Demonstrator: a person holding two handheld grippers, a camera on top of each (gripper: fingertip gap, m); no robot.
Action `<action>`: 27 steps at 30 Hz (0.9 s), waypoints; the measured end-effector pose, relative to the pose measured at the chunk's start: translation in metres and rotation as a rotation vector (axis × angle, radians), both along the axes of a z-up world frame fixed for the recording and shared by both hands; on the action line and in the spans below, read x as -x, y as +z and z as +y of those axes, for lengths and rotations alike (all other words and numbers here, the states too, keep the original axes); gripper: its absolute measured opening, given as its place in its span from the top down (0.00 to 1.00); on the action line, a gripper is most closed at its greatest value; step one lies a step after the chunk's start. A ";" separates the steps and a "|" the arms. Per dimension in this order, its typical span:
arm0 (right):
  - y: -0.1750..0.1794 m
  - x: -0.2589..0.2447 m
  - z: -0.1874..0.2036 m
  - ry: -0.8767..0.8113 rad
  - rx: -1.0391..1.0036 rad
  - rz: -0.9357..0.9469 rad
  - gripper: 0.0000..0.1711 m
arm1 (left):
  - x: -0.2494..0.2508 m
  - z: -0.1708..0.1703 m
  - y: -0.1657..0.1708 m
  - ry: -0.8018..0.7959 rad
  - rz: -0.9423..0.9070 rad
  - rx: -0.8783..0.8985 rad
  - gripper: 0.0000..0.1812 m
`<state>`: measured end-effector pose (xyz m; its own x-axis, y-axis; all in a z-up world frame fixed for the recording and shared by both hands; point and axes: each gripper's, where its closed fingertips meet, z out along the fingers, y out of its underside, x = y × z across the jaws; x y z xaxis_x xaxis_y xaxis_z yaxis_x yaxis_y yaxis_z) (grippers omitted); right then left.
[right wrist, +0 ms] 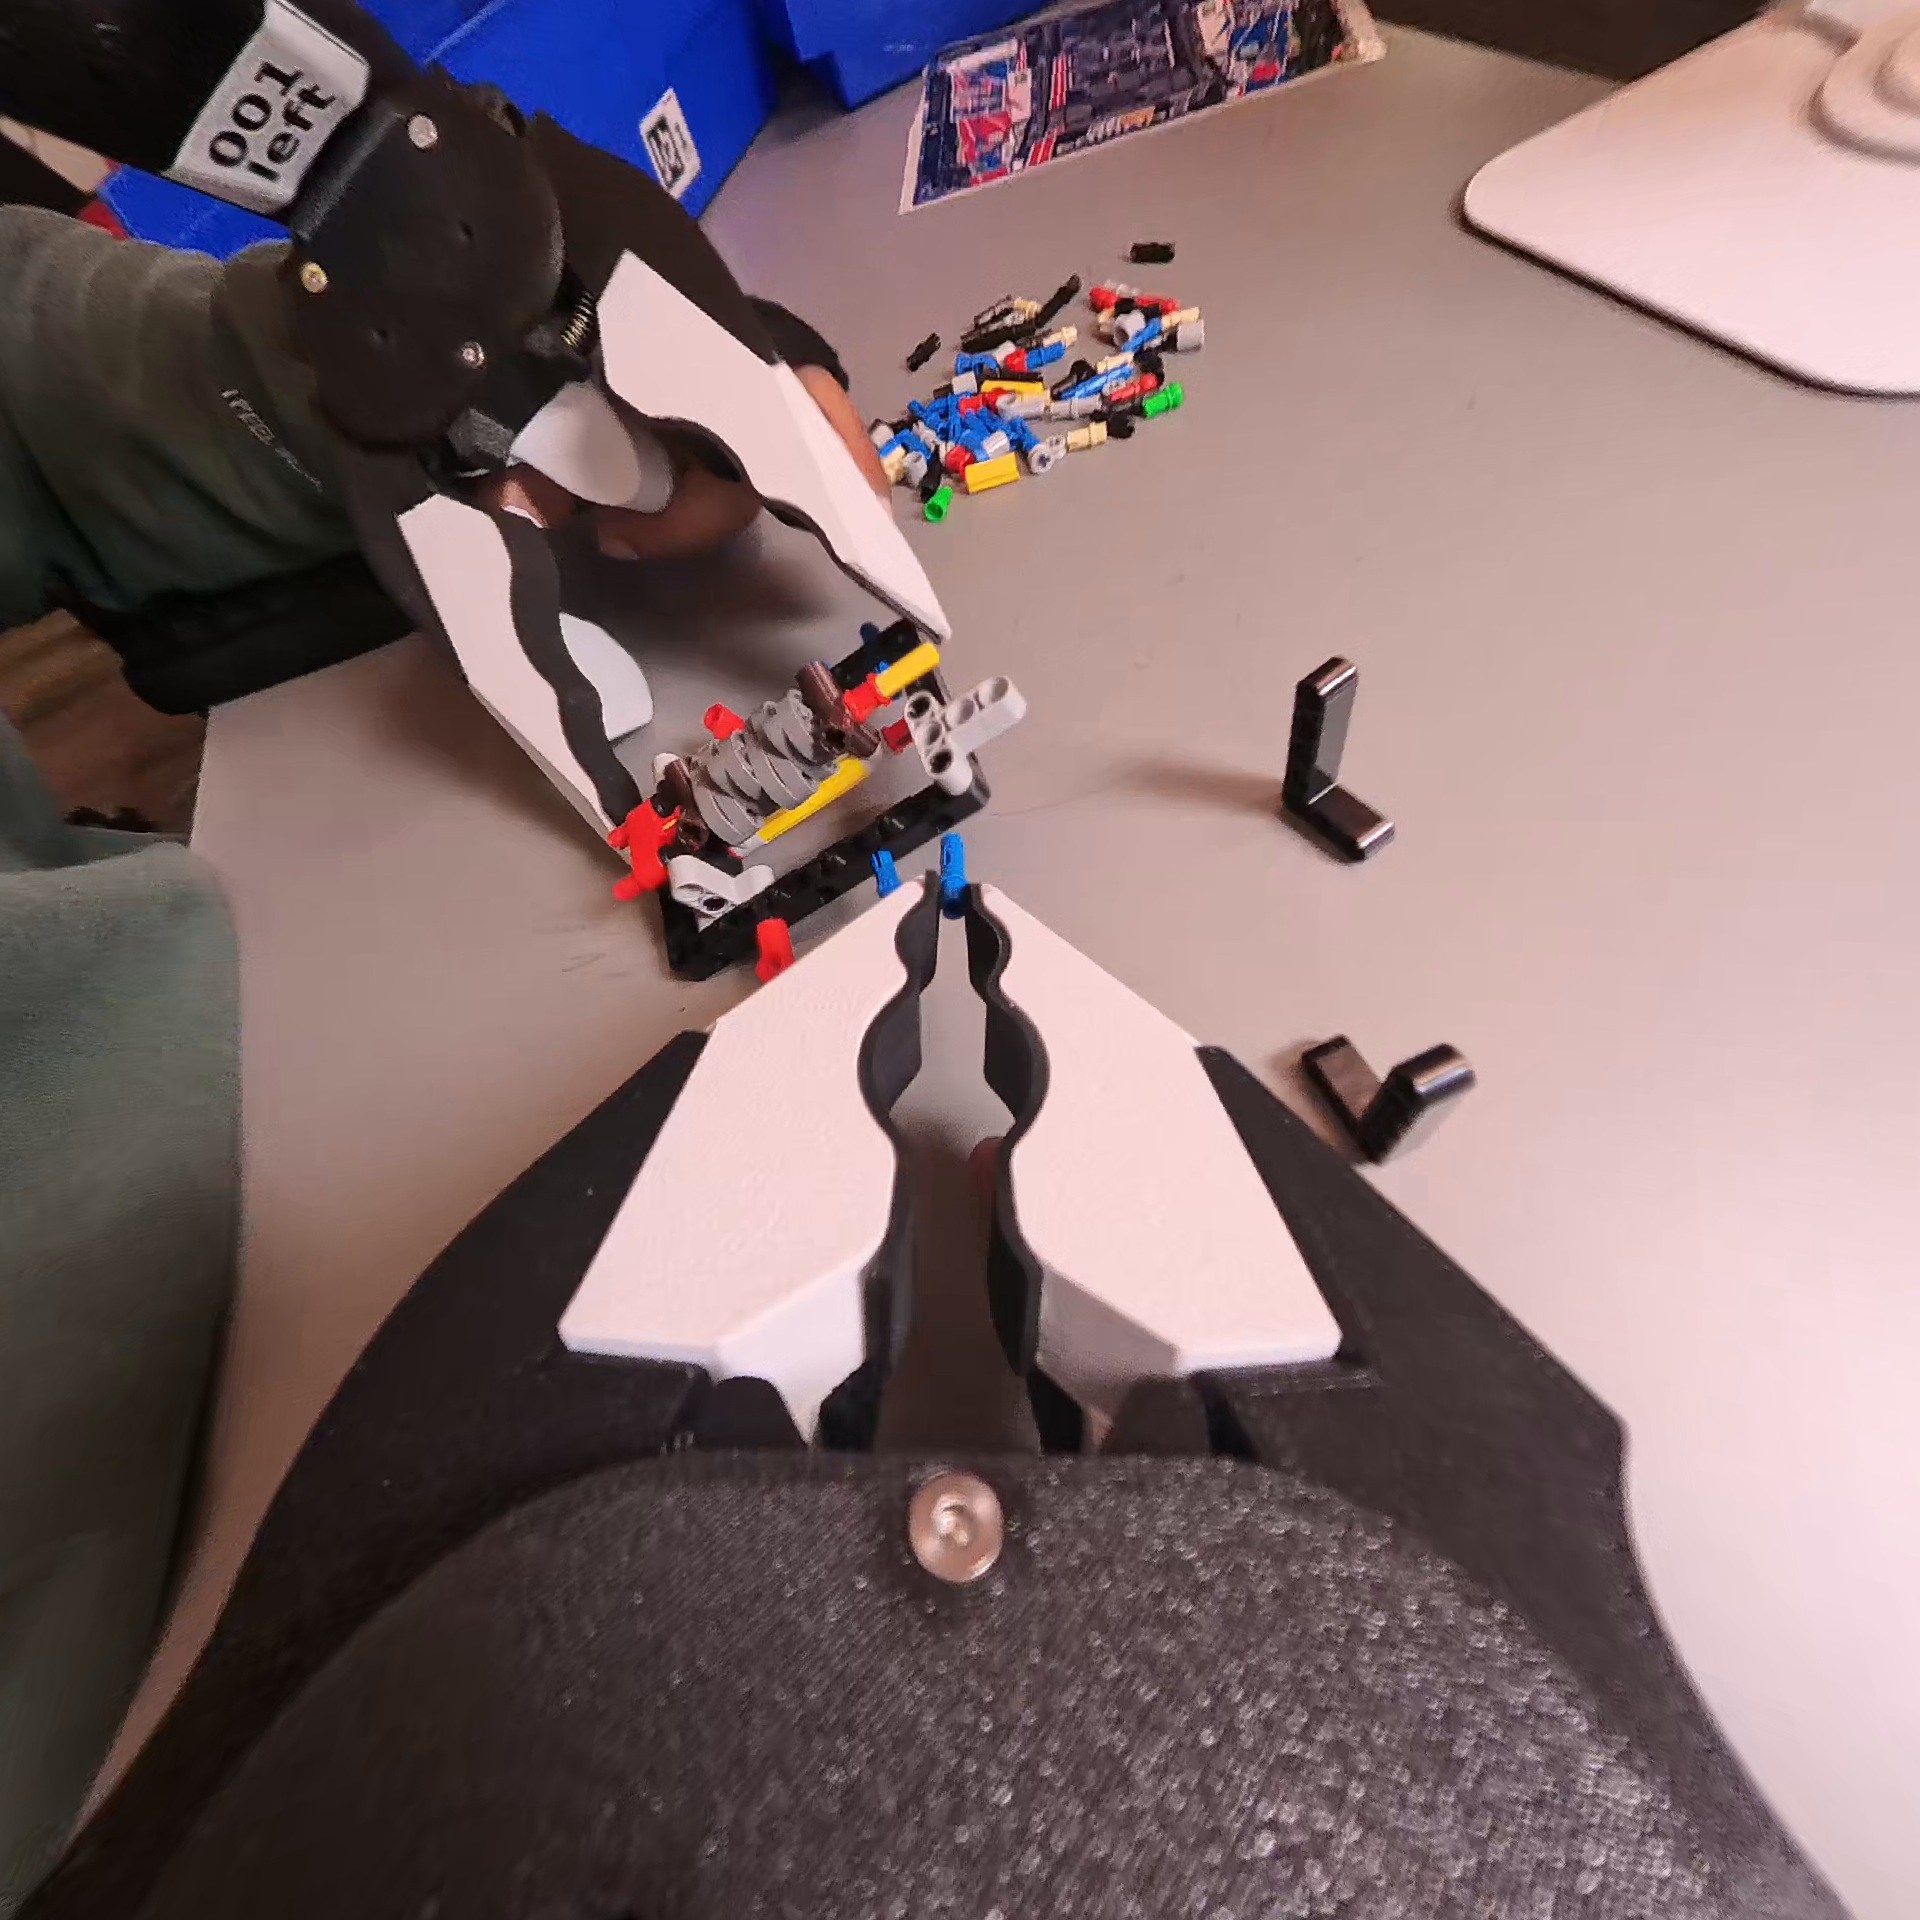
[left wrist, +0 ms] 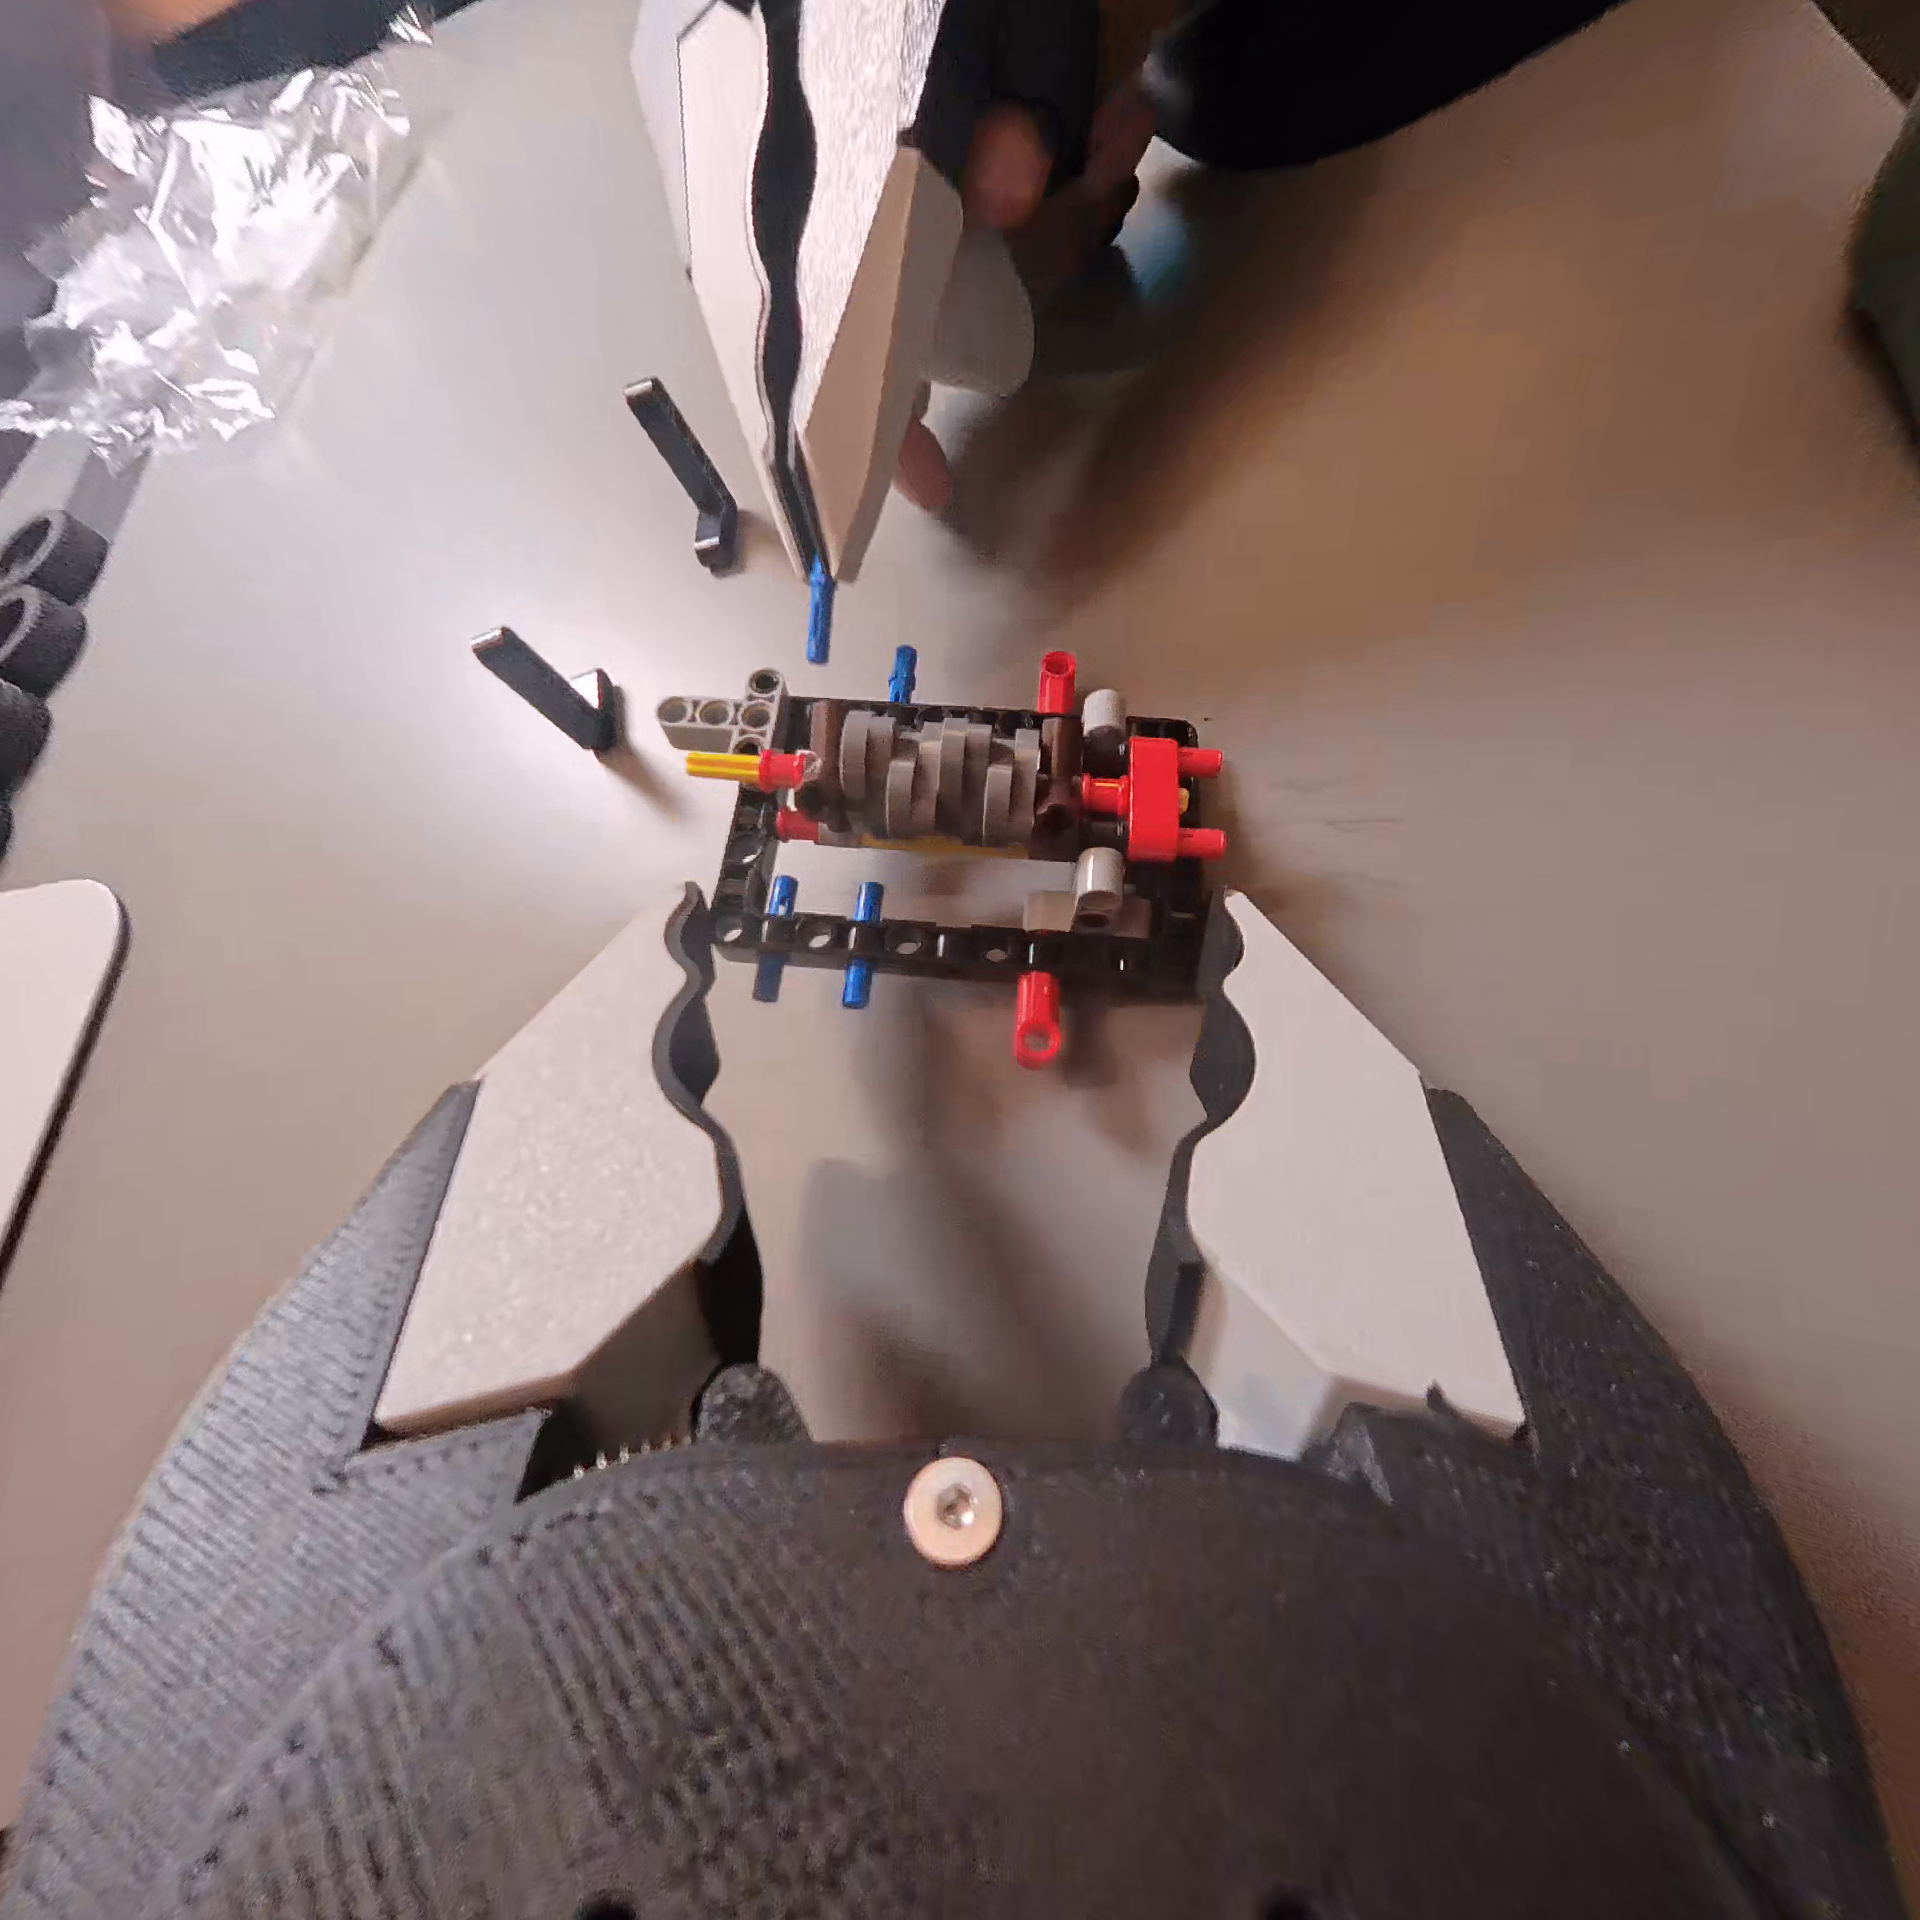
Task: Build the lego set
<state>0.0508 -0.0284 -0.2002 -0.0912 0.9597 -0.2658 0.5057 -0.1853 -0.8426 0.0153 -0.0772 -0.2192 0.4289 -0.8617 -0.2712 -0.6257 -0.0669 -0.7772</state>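
Partly built assembly, a black rectangular plastic beam frame [left wrist: 961, 940] carrying a grey ribbed gear stack on an axle, sits flat on the pale grey desk [left wrist: 1455, 623]. Left gripper [left wrist: 956, 935] spread wide, its fingertips at the two ends of the frame's near rail; whether they press the plastic cannot be told. Right gripper [right wrist: 951, 899] drawn narrow, pinching a short blue plastic pin [right wrist: 951, 868] at its tips, just beside the frame's far rail in the left wrist view; that pin looks free of the frame. Other blue pins [left wrist: 857, 940] and red connectors [left wrist: 1034, 1018] already stand out of the rails. Two black L-shaped plastic pieces [right wrist: 1330, 769] lie nearby; a loose pile of small coloured parts [right wrist: 1039, 395] lies well apart. Judgement: the assembly is light, rigid, smooth-sided, likely to skate on the desk when pushed, so bracing by the solid frame ends suits best; gear stack and protruding pins may pop loose if squeezed. Pin is tiny and slick; hold mid-shaft, square to the hole.
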 end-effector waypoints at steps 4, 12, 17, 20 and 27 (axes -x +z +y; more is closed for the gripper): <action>-0.002 0.001 -0.005 0.005 0.075 -0.011 0.98 | -0.003 -0.002 0.002 -0.012 0.012 -0.045 0.49; 0.003 0.003 -0.007 0.005 0.165 0.017 0.98 | -0.007 -0.003 0.007 -0.019 0.016 -0.114 0.49; 0.009 0.003 -0.007 0.005 0.275 0.051 0.99 | -0.009 -0.003 0.012 -0.026 -0.008 -0.153 0.49; 0.015 0.003 -0.006 0.004 0.338 0.085 0.99 | -0.008 -0.002 0.017 -0.022 -0.034 -0.169 0.49; 0.001 0.002 -0.010 0.013 0.283 0.003 0.99 | -0.008 -0.008 0.003 -0.038 -0.016 -0.023 0.48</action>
